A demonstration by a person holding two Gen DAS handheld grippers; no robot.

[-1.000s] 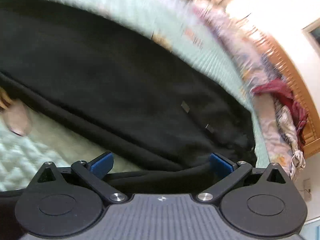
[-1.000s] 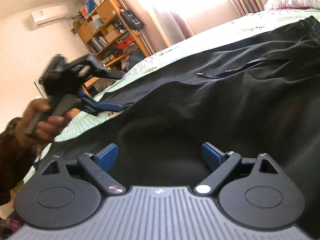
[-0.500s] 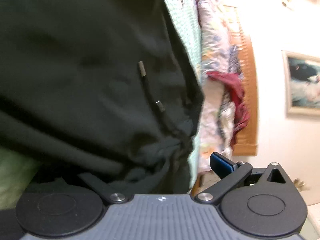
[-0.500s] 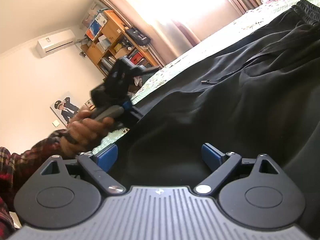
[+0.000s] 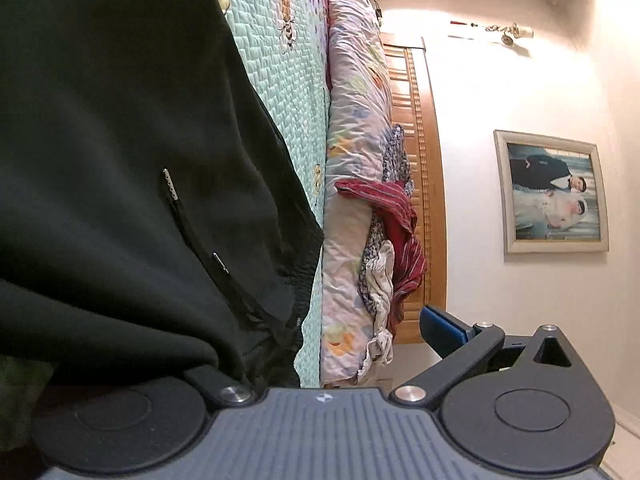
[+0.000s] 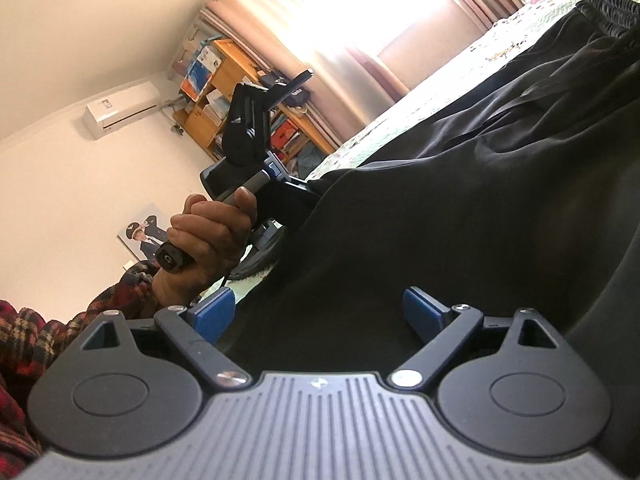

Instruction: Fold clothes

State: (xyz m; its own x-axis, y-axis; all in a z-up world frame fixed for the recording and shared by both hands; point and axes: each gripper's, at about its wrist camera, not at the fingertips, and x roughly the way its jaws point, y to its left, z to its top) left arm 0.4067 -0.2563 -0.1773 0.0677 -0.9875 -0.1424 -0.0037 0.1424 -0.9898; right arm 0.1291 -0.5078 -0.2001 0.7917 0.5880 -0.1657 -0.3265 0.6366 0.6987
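Black soft-knit drawstring trousers (image 5: 120,160) lie spread on a pale green quilted bedspread (image 5: 288,92), partly lifted and draped in folds. Elastic ribbed waistband (image 6: 608,4) at far end; two metal-tipped black drawstring cords (image 5: 170,184) rest loose on the fabric.

Trousers (image 5: 120,140) spread on quilt (image 5: 288,80); pillows (image 5: 356,128) beyond waistband.

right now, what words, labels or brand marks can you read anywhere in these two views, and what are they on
No text reads clearly.
Tiny white print on the black trousers, at the waistband: too small.
Label on the air conditioner: blurred.
Print on the boxes on the bookshelf: unreadable.
Round mark on the handle end: maybe "G", unsure.
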